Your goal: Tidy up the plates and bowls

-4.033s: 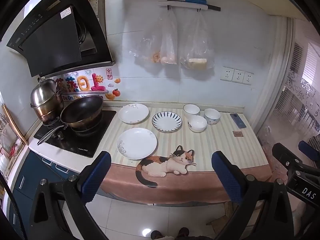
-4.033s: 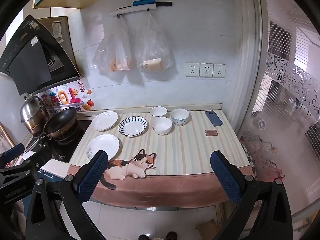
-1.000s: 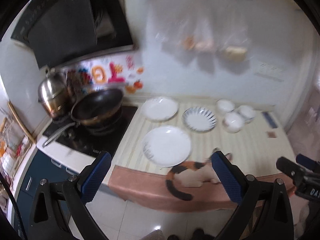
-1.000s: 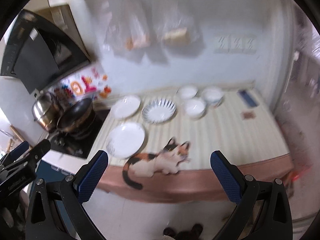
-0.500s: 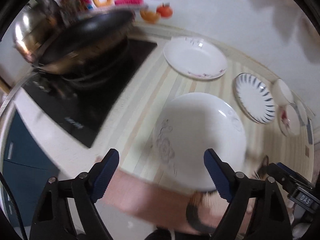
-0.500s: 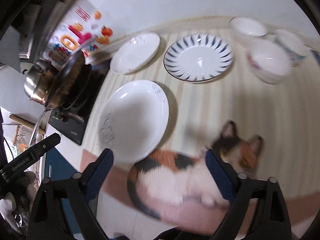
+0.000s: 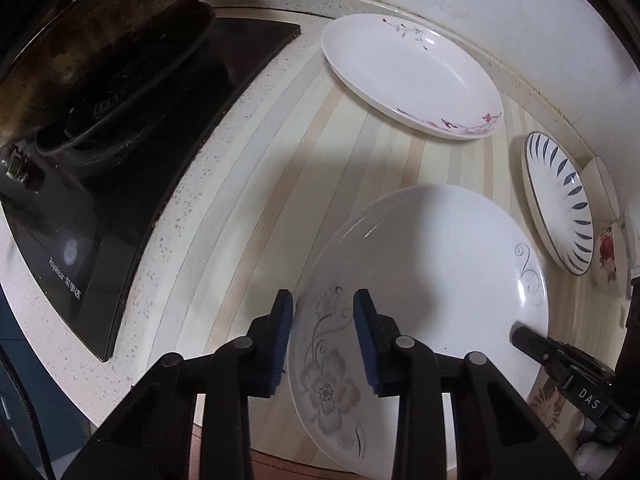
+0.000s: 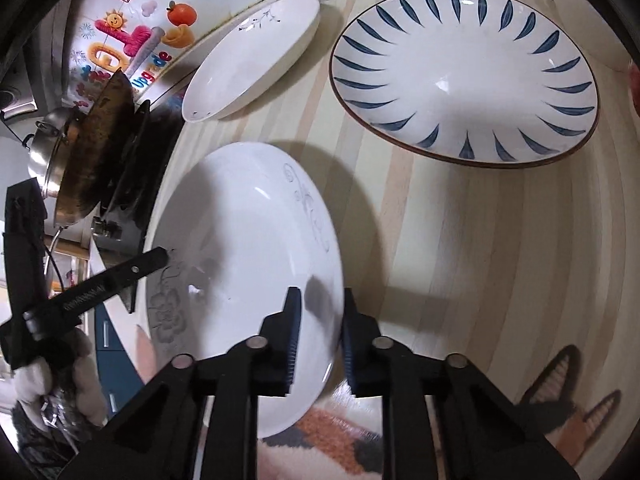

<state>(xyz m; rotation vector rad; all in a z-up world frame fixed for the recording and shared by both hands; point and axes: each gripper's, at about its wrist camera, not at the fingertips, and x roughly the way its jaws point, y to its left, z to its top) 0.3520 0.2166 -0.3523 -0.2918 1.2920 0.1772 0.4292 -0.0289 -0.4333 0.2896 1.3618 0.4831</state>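
Left jaws: narrowed to a small gap straddling the near-left rim of the grey-flower plate (image 7: pixel 420 280), blue pads either side of the rim; can't tell if they've bitten yet. Left gripper (image 7: pixel 323 312) was wide open half a second ago and hanging back off the tabletop (image 7: pixel 280 152) four seconds ago, so this is the approach ending and the pinch starting. Plate sits flat at the front edge. In this view the pink-blossom plate (image 7: pixel 412 76) lies behind it near the wall, the blue-leaf plate (image 7: pixel 560 204) to the right, bowls (image 7: pixel 606 256) squeezed at the far right edge. Hob (image 7: pixel 132 152) and dark pan (image 7: pixel 92 40) are close on the left; I'd watch a swing that way. Right wrist view: right gripper (image 8: pixel 318 312) jaws likewise nearly together over the plate's opposite rim, one pad inside, one outside; contact unclear too. It also came in from wide open. Left tool shows across the plate at far left. Blue-leaf plate sits just beyond, apart from the held one. Judgement: two-handed lift of the first plate is about to start, likely stacking onto a neighbour; nothing stacked yet. Cat-print cloth edge (image 8: pixel 340 440) lies under the plate's front.
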